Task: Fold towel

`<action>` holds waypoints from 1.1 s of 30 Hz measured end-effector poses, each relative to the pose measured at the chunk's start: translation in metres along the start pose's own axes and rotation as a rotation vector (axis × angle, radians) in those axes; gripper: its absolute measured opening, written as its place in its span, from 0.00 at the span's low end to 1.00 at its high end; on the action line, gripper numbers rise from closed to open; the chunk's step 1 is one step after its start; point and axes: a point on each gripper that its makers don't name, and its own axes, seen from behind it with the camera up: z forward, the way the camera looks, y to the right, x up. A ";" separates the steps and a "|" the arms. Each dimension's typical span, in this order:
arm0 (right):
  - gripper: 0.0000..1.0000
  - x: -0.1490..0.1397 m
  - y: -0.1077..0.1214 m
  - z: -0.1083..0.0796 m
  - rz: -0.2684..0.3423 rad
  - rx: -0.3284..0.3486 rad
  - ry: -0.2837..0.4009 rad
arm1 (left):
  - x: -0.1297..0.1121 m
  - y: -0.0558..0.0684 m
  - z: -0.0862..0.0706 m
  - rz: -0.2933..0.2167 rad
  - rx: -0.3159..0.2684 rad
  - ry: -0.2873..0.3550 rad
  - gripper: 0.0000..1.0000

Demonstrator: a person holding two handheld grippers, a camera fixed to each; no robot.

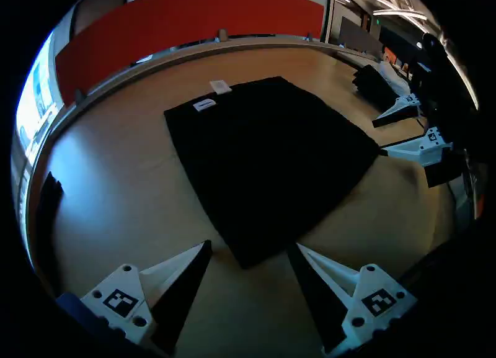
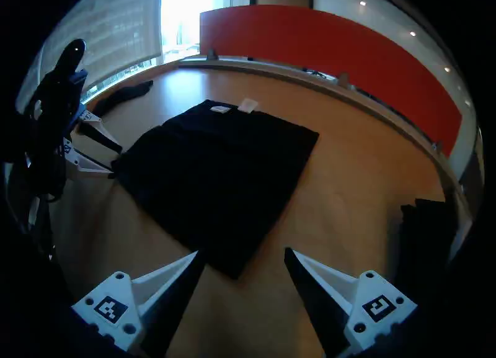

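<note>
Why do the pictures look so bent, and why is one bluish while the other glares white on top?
Left gripper view: the fisheye lens bows the far edge of the table, cool bluish light tints its left side, and the black towel shows no texture. Right gripper view: the window is blown out white.

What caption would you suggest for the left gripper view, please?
Open left gripper poised at corner of black towel on wooden table.

Rt claw [image 2: 243, 252] (fingers apart) at black towel [image 2: 217, 172] near corner.
</note>
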 end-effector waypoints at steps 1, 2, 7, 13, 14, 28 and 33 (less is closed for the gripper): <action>0.98 0.000 0.000 0.000 -0.001 0.001 -0.001 | -0.001 0.000 0.000 0.004 0.002 0.000 0.90; 0.98 -0.001 0.000 0.001 -0.003 0.002 -0.002 | -0.001 0.000 0.001 0.009 0.005 -0.001 0.90; 0.98 -0.003 -0.001 0.001 -0.008 0.005 -0.007 | 0.000 0.000 0.001 0.014 0.016 0.000 0.90; 0.96 -0.006 -0.002 0.002 -0.013 0.012 -0.012 | -0.001 0.000 0.001 0.010 0.021 0.000 0.90; 0.96 -0.006 -0.003 0.002 -0.014 0.012 -0.012 | -0.001 0.000 0.001 0.011 0.021 0.000 0.90; 0.66 -0.010 -0.005 0.007 -0.027 0.024 -0.017 | -0.001 0.002 0.000 0.017 0.020 -0.021 0.67; 0.44 -0.010 -0.007 0.008 -0.024 0.037 -0.017 | -0.002 0.002 0.000 0.018 0.020 -0.028 0.55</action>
